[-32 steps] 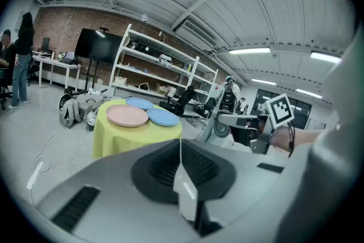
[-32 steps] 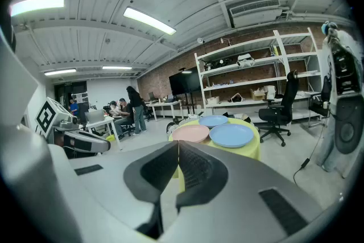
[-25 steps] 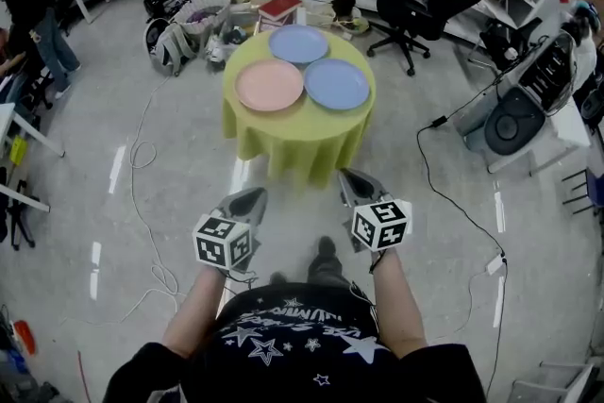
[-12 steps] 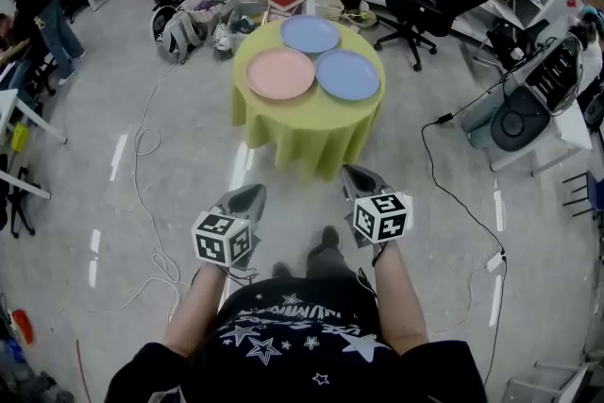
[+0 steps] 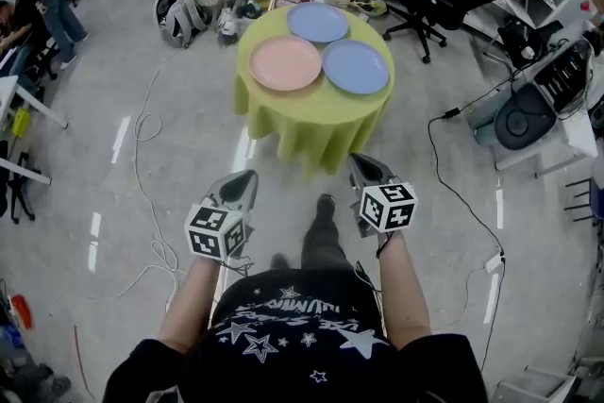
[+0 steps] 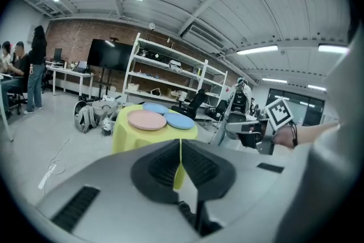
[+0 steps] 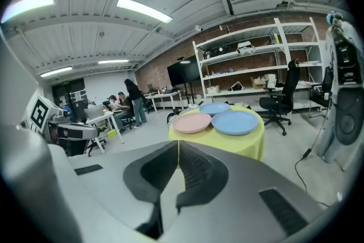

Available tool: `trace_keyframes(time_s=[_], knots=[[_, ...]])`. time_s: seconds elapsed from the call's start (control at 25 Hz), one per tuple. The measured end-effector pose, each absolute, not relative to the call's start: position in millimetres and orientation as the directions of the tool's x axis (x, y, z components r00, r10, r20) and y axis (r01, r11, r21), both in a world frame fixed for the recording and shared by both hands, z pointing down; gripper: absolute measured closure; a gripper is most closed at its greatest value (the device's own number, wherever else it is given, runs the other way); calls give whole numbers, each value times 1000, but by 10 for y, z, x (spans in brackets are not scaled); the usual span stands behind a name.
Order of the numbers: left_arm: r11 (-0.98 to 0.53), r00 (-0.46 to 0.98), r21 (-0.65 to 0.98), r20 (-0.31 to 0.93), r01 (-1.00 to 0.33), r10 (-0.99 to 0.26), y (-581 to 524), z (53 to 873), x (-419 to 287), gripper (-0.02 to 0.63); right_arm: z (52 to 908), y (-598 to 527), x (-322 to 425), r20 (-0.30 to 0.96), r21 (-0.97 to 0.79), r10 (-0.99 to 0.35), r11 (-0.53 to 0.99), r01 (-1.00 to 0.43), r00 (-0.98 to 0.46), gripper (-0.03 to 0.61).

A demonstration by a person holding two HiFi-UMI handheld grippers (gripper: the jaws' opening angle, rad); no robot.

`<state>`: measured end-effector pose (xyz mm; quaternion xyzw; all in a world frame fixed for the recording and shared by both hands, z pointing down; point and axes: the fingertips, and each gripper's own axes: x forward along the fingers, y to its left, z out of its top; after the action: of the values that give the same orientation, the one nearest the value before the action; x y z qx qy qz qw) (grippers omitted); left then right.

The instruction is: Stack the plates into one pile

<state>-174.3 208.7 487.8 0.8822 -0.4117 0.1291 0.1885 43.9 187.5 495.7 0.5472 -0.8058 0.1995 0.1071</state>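
Evidently the person has walked nearer the round yellow-clothed table (image 5: 316, 123), left gripper (image 5: 241, 187) and right gripper (image 5: 363, 168) pressed together empty; its round pink plate (image 5: 285, 63) and two round blue plates (image 5: 356, 67) (image 5: 318, 22) lie unstacked.

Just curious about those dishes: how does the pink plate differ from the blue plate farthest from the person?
Colour: the pink plate is pale pink, the far blue plate light blue. Place: the pink plate lies left on the table in the head view, the far blue plate at its back edge. Both are round, empty, flat and unstacked.
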Motion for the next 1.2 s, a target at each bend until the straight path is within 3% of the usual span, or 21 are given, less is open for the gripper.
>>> trace_keyframes(time_s=[0.44,0.76,1.2], knots=[[-560,612,252,399,-789,-683,1522,4949,-1526,591,5018,1318,705,392,-235,-837,309,-921,-381,561],[-517,584,275,432,-811,-687,1062,5077,-1407,591,4981,723,901,315,-331,-849,322,-887,-425,561],[-437,527,294,483,-850,-699,350,5125,-1081,591,5116,-207,1226,365,-358,-801,350,-866,-474,561]])
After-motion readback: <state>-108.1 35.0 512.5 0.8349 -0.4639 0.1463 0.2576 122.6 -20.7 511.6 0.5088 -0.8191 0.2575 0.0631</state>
